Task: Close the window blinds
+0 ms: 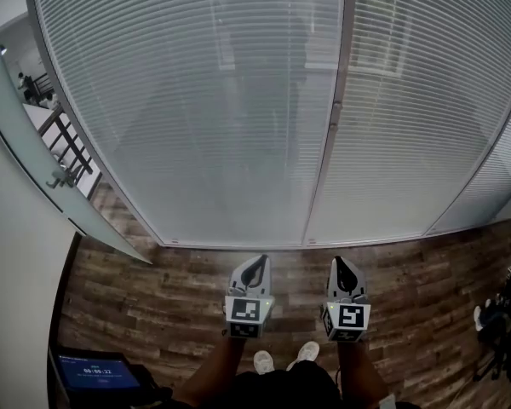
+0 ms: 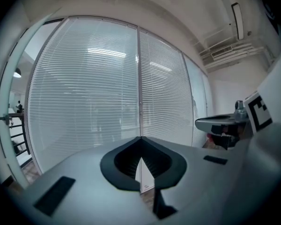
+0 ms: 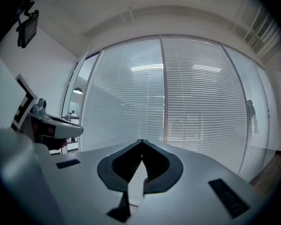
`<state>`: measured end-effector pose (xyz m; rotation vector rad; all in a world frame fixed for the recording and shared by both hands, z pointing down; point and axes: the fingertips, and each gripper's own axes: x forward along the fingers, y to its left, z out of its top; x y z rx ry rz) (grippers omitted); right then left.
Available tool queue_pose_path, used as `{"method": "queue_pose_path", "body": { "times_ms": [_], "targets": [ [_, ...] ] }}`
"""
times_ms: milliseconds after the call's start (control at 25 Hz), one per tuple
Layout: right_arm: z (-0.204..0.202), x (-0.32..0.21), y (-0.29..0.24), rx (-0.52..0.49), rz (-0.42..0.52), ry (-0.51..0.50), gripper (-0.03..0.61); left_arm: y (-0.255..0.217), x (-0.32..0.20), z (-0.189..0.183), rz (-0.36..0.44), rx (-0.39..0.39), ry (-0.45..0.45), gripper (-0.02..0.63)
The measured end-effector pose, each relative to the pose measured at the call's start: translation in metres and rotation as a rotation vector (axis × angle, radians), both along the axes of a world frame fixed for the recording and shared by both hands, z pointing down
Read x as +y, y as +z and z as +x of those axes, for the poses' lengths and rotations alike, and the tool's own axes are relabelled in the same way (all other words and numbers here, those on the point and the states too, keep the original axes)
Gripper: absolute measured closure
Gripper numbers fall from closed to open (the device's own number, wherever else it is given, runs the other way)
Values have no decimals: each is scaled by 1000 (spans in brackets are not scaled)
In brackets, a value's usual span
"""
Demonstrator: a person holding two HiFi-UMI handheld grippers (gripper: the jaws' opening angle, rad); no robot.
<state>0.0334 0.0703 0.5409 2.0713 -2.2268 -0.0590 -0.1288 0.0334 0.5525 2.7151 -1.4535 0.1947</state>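
Observation:
White slatted window blinds (image 1: 221, 100) hang over a glass wall ahead, split by a grey frame post (image 1: 328, 126); the same blinds (image 2: 89, 93) (image 3: 131, 93) fill both gripper views. My left gripper (image 1: 256, 261) and right gripper (image 1: 339, 262) are held side by side over the wooden floor, a short way back from the wall's foot, pointing at it. Both have their tips together and nothing between them. From the left gripper view the left gripper (image 2: 140, 138) shows tips meeting; the right gripper (image 3: 141, 141) looks the same. No cord or wand can be made out.
An open glass door (image 1: 34, 143) stands at the left, with a railing (image 1: 64, 147) beyond it. A tablet screen (image 1: 98, 371) sits at the lower left. Dark equipment (image 1: 498, 318) stands on the floor at the right. My shoes (image 1: 285, 358) show below the grippers.

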Motion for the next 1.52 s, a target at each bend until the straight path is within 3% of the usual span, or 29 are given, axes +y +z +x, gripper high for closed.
{"method": "queue_pose_path", "body": {
  "times_ms": [320, 840, 1520],
  "targets": [
    [12, 18, -1, 9, -13, -7, 575, -12, 13, 14, 25, -1, -8, 621],
    [35, 45, -15, 47, 59, -53, 575, -14, 47, 46, 38, -19, -31, 621],
    [33, 42, -12, 47, 43, -60, 575, -17, 46, 47, 40, -9, -40, 621]
  ]
}}
